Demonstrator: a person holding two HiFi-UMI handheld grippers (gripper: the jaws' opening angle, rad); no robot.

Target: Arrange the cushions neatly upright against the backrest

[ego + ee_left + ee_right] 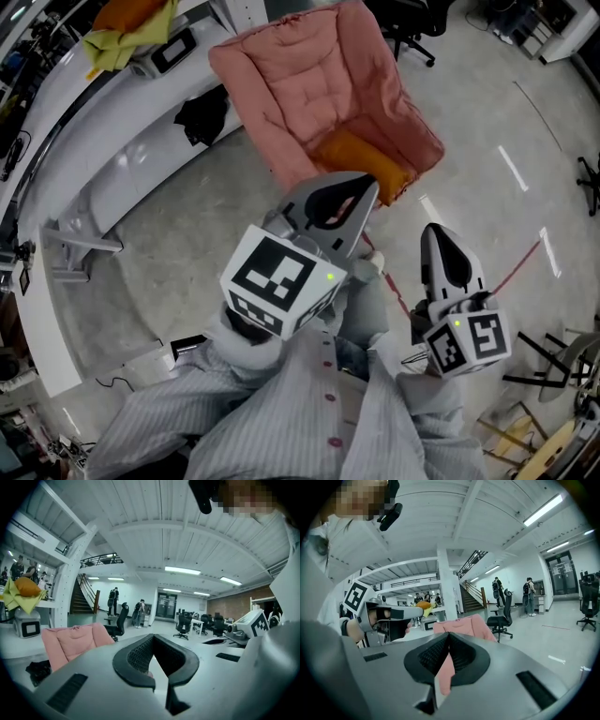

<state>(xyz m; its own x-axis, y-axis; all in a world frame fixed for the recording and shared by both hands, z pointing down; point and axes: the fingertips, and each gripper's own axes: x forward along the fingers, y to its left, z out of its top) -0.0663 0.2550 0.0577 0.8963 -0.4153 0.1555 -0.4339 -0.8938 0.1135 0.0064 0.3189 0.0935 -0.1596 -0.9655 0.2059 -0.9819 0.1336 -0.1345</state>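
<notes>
White curved counter (117,169), bearing a yellow cloth (117,47) and a small grey box with a dark screen (173,52). Black bundle (202,114) on the grey floor (187,244) just beside the counter; thin red line (523,262) on the floor. Black office chair (119,620), staircase (83,597), people (114,599) standing near its foot.
</notes>
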